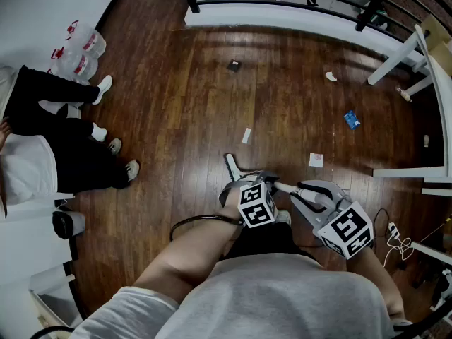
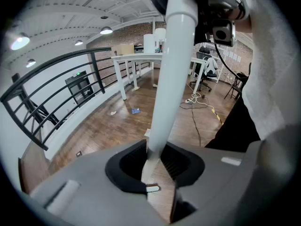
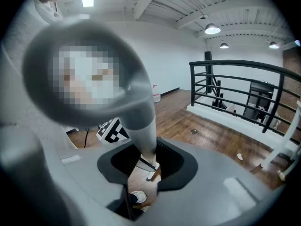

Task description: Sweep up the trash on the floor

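I hold a broom with both grippers, below the middle of the head view. Its white handle [image 1: 284,187] runs between them, and its head [image 1: 232,165] rests on the dark wood floor [image 1: 183,97]. My left gripper [image 1: 244,186] is shut on the white pole [image 2: 164,98]. My right gripper [image 1: 308,193] is shut on the grey upper end of the handle [image 3: 141,126]. Trash lies ahead: a white slip [image 1: 246,135], a white-pink paper [image 1: 316,159], a blue wrapper [image 1: 352,119], a white scrap [image 1: 330,76] and a small black piece [image 1: 234,66].
A seated person's legs in black trousers [image 1: 63,133] are at the left, with water bottles [image 1: 79,50] behind them. A black railing [image 1: 282,4] closes the far side. A white table [image 1: 429,62] stands at the right, and cables [image 1: 397,240] lie by my right side.
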A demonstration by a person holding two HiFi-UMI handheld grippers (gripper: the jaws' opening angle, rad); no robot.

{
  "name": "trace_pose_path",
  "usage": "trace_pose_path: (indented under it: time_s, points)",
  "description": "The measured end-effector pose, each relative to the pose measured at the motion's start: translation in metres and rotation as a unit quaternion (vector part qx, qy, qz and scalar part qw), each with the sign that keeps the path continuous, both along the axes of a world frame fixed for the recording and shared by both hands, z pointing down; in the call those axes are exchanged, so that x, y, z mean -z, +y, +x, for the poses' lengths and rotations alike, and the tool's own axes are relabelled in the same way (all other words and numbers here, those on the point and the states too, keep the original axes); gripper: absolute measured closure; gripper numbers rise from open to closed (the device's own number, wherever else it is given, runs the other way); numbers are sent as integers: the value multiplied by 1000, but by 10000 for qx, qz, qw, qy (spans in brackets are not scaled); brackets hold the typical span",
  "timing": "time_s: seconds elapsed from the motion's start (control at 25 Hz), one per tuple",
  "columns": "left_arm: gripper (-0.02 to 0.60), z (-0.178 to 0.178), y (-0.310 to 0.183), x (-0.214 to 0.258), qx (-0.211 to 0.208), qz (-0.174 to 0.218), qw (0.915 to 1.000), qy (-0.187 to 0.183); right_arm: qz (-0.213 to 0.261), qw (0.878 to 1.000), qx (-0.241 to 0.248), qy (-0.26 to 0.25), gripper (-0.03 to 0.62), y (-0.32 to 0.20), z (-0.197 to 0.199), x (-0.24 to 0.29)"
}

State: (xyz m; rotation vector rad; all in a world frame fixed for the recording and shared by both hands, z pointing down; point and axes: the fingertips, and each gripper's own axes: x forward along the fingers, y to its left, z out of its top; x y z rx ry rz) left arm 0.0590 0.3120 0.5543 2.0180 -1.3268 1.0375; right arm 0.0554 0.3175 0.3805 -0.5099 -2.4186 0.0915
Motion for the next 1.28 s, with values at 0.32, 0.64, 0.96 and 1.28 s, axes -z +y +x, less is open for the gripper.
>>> trace_pose_path:
  time_s: [0.32,0.64,0.96,1.28]
  points:
    - [495,-21,7,9,206,131,9996,-110,-30,9999,-30,-110,490,5,-22,8]
    - [495,-58,-1,6,236,-4,9992,-331,-246,9994,-20,-244,488,-7,-53,5]
    - [495,-85,-54,-18,217,-294,9980,-519,-527,9986,-68,-46,488,-67,-72,-23]
    - [497,-87,-145,-41,286,-407,9978,-431,-662,9976,-150,165,490,-166,-77,-47]
